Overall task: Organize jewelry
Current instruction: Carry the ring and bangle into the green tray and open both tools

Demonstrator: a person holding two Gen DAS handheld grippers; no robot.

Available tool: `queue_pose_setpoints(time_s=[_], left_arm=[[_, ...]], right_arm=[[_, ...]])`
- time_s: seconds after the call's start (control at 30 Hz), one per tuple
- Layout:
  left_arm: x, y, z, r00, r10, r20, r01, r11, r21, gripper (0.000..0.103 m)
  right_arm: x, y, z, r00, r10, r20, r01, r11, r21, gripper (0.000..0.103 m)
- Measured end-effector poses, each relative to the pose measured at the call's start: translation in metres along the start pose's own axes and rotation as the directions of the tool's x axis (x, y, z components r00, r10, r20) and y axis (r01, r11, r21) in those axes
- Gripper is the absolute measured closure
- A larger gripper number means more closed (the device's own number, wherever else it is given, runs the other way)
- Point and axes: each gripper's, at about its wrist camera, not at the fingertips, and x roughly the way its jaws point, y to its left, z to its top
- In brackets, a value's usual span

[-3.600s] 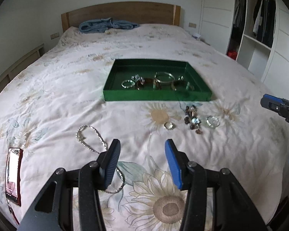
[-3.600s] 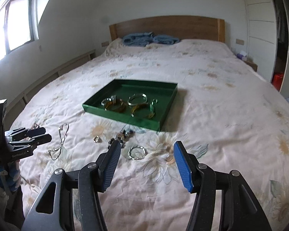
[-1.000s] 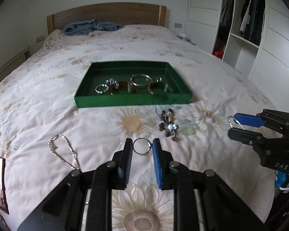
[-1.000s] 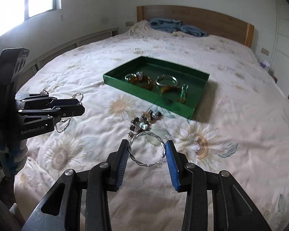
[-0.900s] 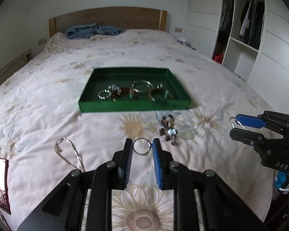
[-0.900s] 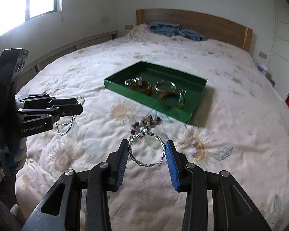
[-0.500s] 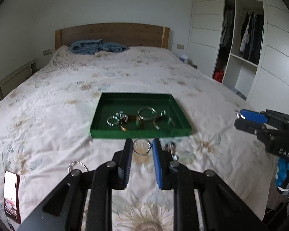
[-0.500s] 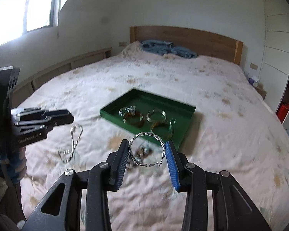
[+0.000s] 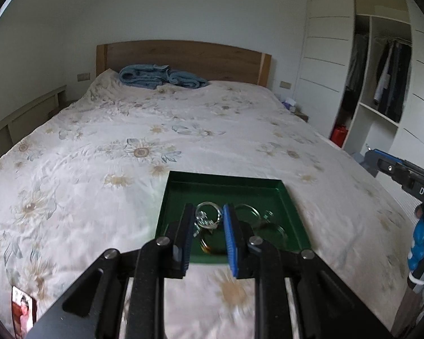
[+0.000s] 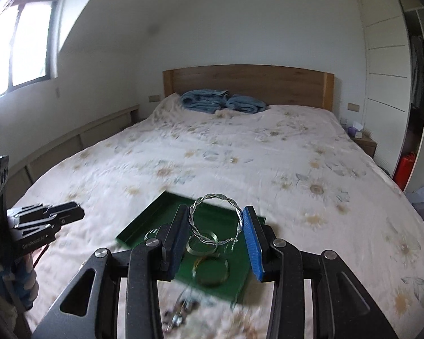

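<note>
My left gripper is shut on a small silver ring and holds it above the green tray on the bed. My right gripper is shut on a twisted silver bangle, also held above the tray. Several bangles and rings lie in the tray. A beaded piece lies on the bedspread in front of the tray. The right gripper also shows at the right edge of the left wrist view, and the left gripper at the left edge of the right wrist view.
A floral bedspread covers the bed. A folded blue blanket lies by the wooden headboard. A phone lies at the bed's near left. A wardrobe stands at the right.
Both grippers have risen and moved forward over the tray, each still holding its piece. The chain and beaded piece on the bedspread have dropped out of the left wrist view.
</note>
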Motion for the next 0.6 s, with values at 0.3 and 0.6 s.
queue_pose_setpoints(time_s=[0.3,0.6], left_arm=[[0.132,0.007,0.01,0.988,0.022,-0.151,-0.028,0.999,-0.036,0.084],[0.229,-0.007,0.004,0.953,0.084,-0.291,-0.069,0.996,0.059,0.084]], right_arm=[[0.129,-0.024,-0.031,0.992,0.04,-0.121,-0.029,0.996,0.088,0.065],[0.223,-0.028,-0.054,0.966,0.041,-0.256,-0.02,0.996,0.086,0.065]])
